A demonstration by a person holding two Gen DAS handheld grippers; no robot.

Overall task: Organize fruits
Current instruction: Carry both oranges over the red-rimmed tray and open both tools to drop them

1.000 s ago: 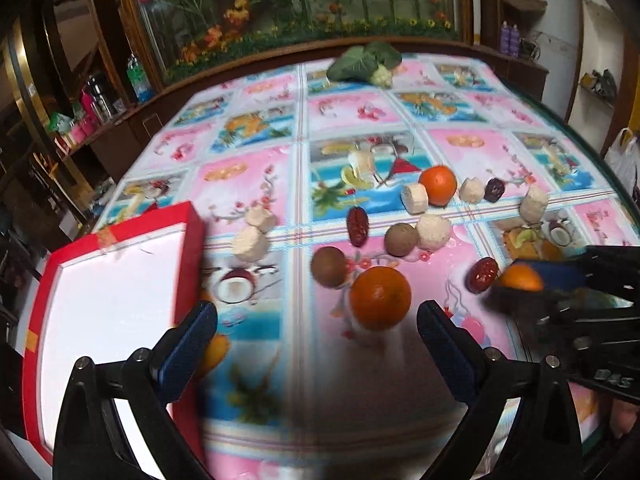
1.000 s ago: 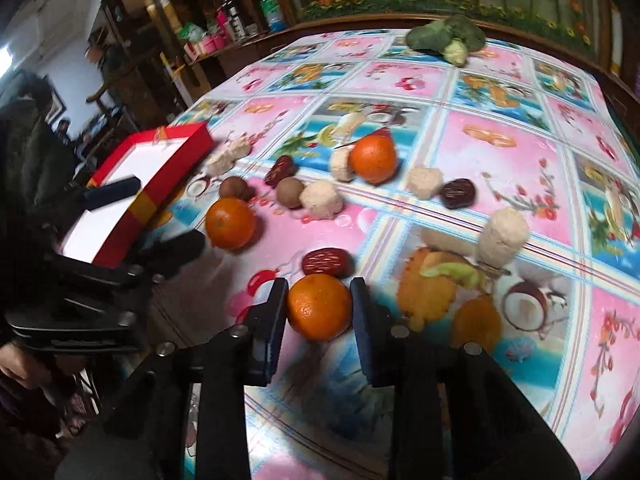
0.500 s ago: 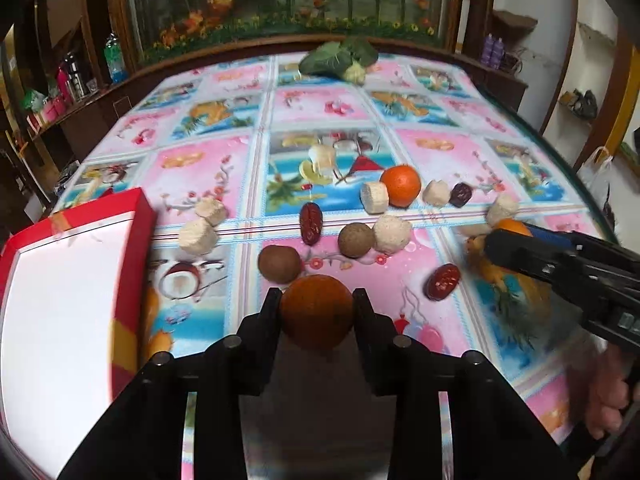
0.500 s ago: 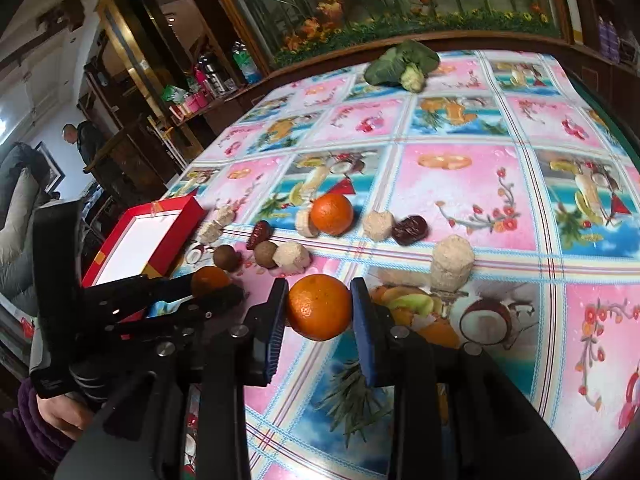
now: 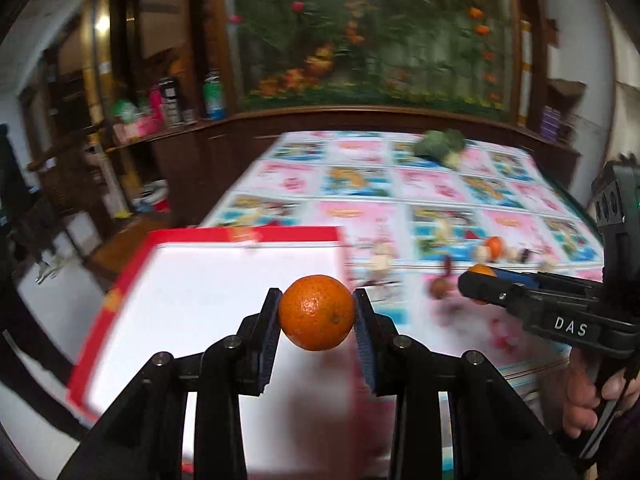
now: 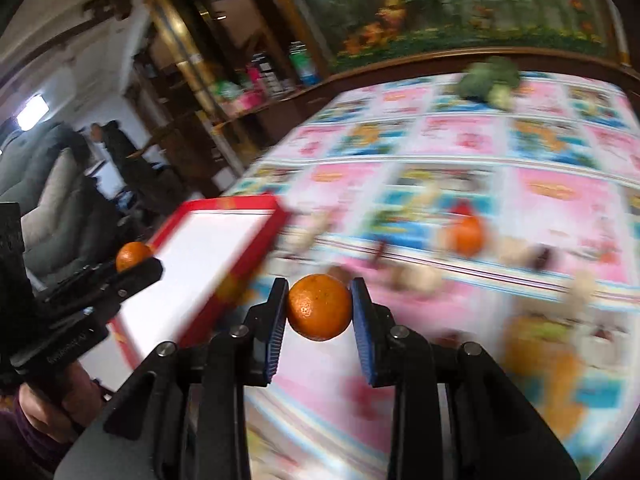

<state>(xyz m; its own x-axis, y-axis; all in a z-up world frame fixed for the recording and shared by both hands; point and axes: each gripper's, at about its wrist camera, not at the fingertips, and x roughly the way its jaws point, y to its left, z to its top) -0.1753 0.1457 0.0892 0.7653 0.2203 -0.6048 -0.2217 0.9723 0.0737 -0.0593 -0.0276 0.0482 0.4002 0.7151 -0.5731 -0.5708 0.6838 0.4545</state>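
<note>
Already both grippers are clamped on fruit, the left gripper (image 5: 316,314) holding one orange (image 5: 316,312) above the red tray (image 5: 240,236), the right gripper (image 6: 319,308) another orange (image 6: 319,307) over the tablecloth (image 6: 560,184); each looks light, round, firm-skinned, best pinched across its middle.

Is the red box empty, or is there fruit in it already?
Empty as far as visible: the red box shows only bare white inside; its near part is hidden by the left gripper and its orange.

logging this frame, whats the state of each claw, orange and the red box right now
left claw: shut on an orange, lifted over the box
right claw: shut on a second orange, held above the tablecloth
third orange: loose on the table
red box: open, nothing visible inside
</note>
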